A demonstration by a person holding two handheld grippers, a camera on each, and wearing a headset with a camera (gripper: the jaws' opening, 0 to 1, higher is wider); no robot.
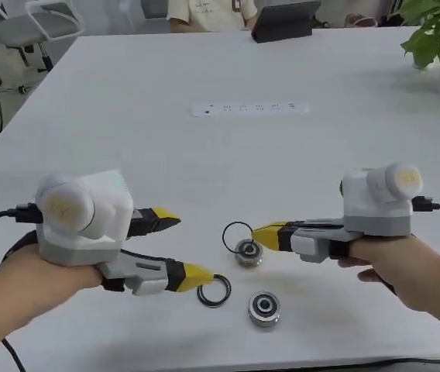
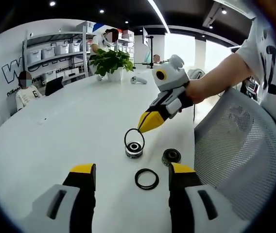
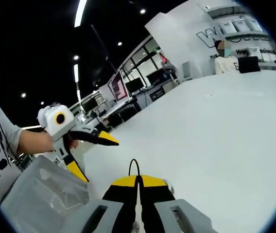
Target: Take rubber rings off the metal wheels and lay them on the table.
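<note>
Just inside the near edge of the table (image 1: 127, 116), a dark-rimmed wheel (image 1: 264, 306) lies flat. A loose ring (image 1: 201, 293) lies flat on the tabletop just to its left, not touching it. A little further in sits a second wheel (image 1: 247, 252). The right gripper (image 1: 262, 232) reaches in from the right edge with its jaws pressed together on a thin black ring (image 1: 224, 235). It pinches one side, so the loop stands upright with its lower part at the second wheel; I cannot tell whether it is clear of that wheel. The left gripper (image 1: 181, 244) hangs over the near left part of the table, jaws spread wide with nothing between them, one tip just beside the loose ring. Further in, a power strip (image 1: 251, 108) lies mid-table. A plant (image 1: 437, 35) stands at the far right corner and a dark tablet (image 1: 286, 19) at the far edge.
</note>
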